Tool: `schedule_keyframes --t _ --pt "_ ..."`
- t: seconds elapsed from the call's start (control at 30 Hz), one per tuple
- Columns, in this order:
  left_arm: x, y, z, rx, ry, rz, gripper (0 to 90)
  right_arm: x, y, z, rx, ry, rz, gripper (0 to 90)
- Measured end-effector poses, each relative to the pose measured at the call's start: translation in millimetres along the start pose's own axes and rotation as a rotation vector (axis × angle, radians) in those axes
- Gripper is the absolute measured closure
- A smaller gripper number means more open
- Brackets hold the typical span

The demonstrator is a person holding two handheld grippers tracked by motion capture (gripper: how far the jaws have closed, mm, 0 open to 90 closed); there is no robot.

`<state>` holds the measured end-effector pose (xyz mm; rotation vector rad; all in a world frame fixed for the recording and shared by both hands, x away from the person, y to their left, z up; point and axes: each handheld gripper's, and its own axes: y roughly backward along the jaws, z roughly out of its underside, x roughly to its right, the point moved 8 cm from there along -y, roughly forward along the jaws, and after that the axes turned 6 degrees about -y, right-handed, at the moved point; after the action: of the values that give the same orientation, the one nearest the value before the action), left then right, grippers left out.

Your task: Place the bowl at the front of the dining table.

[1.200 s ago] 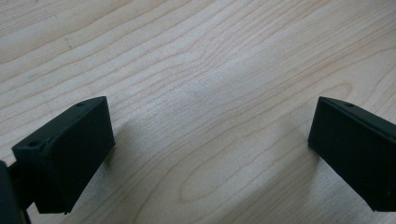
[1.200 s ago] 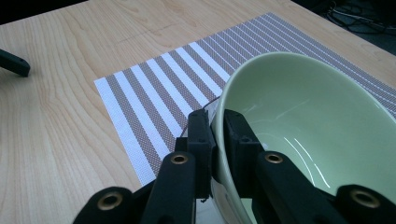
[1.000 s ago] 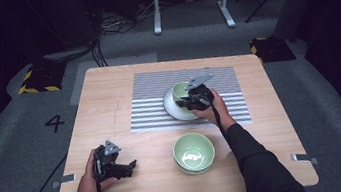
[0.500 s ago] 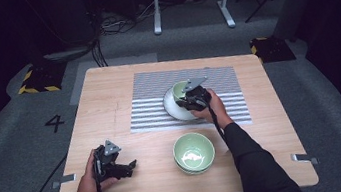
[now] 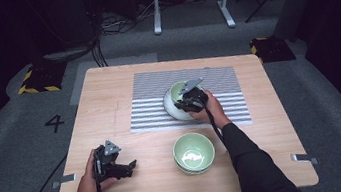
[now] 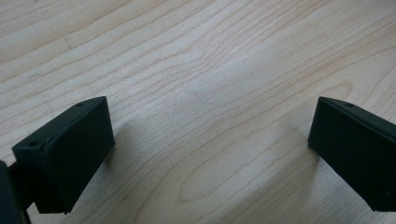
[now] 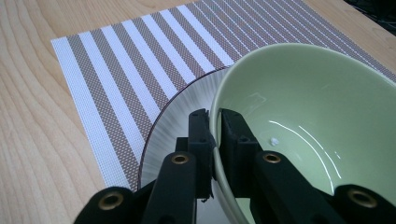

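My right gripper (image 5: pixel 190 100) (image 7: pixel 215 135) is shut on the near rim of a pale green bowl (image 5: pixel 178 91) (image 7: pixel 299 116), one jaw inside and one outside. The bowl is tilted over a white plate (image 5: pixel 173 110) (image 7: pixel 173 135) that lies on a brown-and-white striped mat (image 5: pixel 150 109) (image 7: pixel 116 70). Whether the bowl rests on the plate I cannot tell. At the table's front left my left gripper (image 5: pixel 128 166) (image 6: pixel 210 149) is open, its black fingers (image 6: pixel 70 149) wide apart over bare wood with nothing between them.
A stack of green bowls (image 5: pixel 194 151) stands on the wooden table (image 5: pixel 108 99) near the front edge, just in front of the mat and beside the right forearm. Dark floor, cables and a metal stand surround the table.
The right gripper and the bowl it holds have shifted slightly to the left over the plate. The left gripper has stayed put.
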<state>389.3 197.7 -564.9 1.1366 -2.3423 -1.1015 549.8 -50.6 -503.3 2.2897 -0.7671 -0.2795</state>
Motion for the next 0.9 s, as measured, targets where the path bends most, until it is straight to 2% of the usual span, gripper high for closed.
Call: schedule_keyframes --t 0.07,0.17,0.23,0.4,0.9 --pt "0.1 0.1 0.1 -0.001 0.002 0.0 0.3 0.2 0.2 1.2 0.018 -0.017 -0.01 82.6" --pt "-0.1 0.2 0.2 -0.001 0.002 -0.002 0.3 -1.4 -1.9 5.9 0.011 -0.037 -0.038 81.6" --pt "0.0 0.2 0.3 0.0 0.004 -0.004 0.3 -1.9 -3.5 7.2 0.003 -0.029 -0.025 81.5" --pt "-0.1 0.2 0.3 0.0 0.004 -0.004 0.3 -1.3 -4.3 7.7 0.022 -0.063 -0.043 80.9" --pt "0.2 0.5 0.6 0.001 0.006 -0.006 0.2 -0.3 -3.9 8.5 0.023 -0.081 -0.049 80.0"
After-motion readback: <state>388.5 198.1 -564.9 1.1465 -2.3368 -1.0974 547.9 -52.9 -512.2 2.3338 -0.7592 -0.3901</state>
